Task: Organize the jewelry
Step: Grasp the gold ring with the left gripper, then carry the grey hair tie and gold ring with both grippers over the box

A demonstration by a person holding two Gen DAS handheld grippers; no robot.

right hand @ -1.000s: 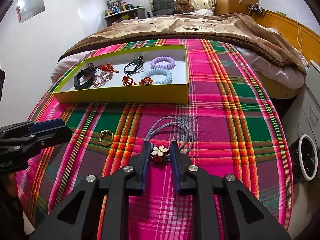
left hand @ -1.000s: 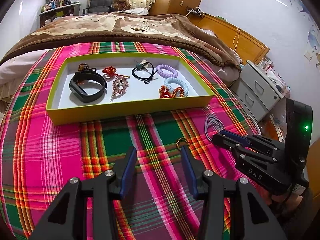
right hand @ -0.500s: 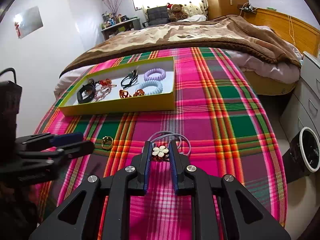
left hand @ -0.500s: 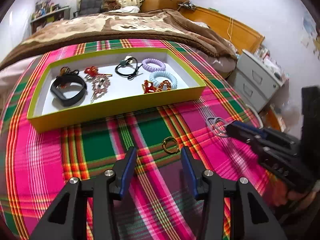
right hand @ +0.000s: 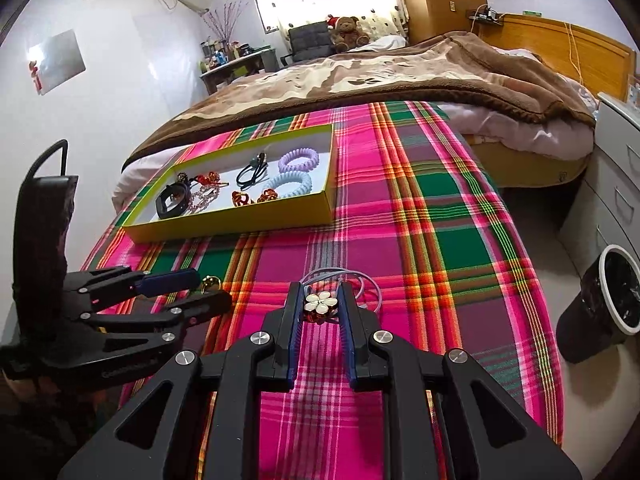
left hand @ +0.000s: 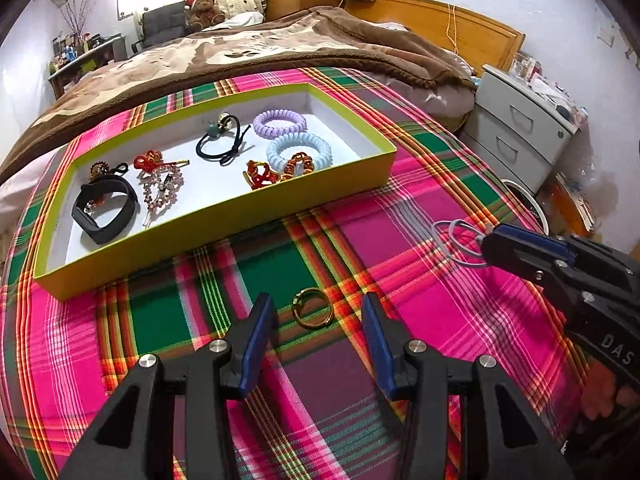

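Left tool moved over gold ring, jaws apart; right tool unchanged, clamped on flower hair tie.

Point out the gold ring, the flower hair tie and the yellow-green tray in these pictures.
gold ring (left hand: 313, 313), left wrist view, on the near band of its loop.
flower hair tie (right hand: 320, 303), right wrist view, on the white flower.
yellow-green tray (left hand: 224, 222), left wrist view, on its near outer wall.

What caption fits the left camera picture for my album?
Open left gripper hovers around a gold ring near the yellow tray.
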